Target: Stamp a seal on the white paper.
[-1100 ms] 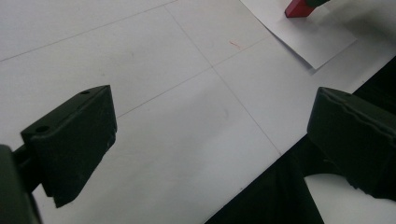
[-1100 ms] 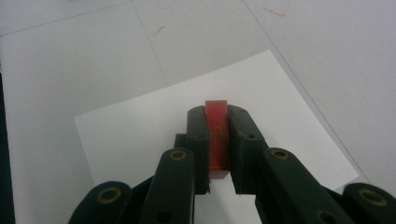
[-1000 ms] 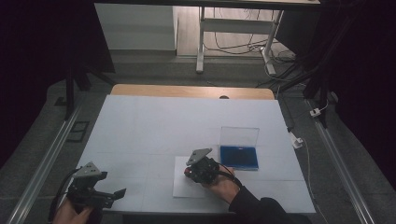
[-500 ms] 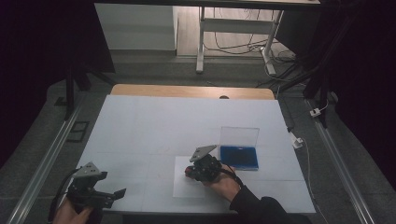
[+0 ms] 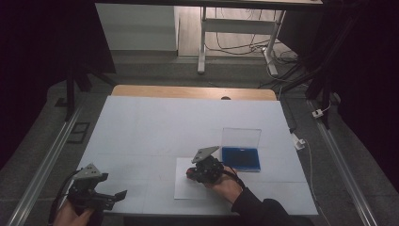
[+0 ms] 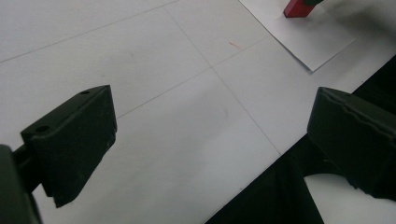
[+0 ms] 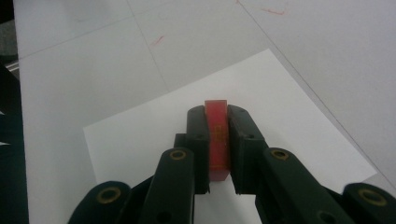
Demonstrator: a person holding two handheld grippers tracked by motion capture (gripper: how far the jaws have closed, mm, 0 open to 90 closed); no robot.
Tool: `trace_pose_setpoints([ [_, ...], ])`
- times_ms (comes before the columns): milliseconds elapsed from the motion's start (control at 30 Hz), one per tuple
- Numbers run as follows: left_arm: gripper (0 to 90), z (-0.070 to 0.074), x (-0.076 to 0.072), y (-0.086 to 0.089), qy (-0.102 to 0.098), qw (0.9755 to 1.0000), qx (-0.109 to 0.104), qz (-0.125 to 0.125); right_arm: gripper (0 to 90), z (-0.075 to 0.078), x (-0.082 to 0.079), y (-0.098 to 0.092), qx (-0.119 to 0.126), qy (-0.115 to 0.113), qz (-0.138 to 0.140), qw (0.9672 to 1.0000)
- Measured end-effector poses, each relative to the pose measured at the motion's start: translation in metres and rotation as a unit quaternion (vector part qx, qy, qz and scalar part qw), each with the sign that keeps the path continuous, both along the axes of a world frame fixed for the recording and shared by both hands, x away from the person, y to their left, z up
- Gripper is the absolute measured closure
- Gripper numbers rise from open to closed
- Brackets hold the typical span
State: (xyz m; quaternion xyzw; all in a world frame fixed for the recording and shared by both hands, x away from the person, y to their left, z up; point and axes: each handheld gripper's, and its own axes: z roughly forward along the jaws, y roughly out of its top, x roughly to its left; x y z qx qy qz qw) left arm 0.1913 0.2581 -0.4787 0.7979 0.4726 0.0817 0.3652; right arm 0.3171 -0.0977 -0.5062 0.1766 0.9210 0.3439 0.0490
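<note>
A small red block is clamped between the jaws of my right gripper, just above a white sheet of paper. In the high view this right gripper hangs over the paper near the table's front middle, with the red block at its tip. My left gripper stands open at the front left edge of the table. In the left gripper view its jaws are wide apart over bare table, with the red block and the paper's corner far off.
An open blue case with an upright clear lid lies just right of the paper. The white table top ends in a wooden strip at the back. Metal rails run along both sides.
My right gripper has drifted slightly to the right with the red block still in it. The left gripper has stayed in place.
</note>
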Motion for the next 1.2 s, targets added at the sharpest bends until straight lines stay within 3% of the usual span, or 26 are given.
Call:
trace_pose_setpoints([
  [467,2.0,0.0,0.0,0.0,0.0,1.0,-0.001,-0.001,79.1,0.003,-0.002,0.001,-0.009,-0.01,0.003,0.9999],
  [700,2.0,0.0,0.0,0.0,0.0,1.0,-0.001,-0.001,79.1,0.008,-0.001,-0.002,0.013,-0.002,-0.006,0.9999],
  [1200,2.0,0.0,0.0,0.0,-0.001,1.0,-0.001,-0.001,79.0,0.023,-0.003,-0.009,0.03,0.001,-0.004,0.9995],
])
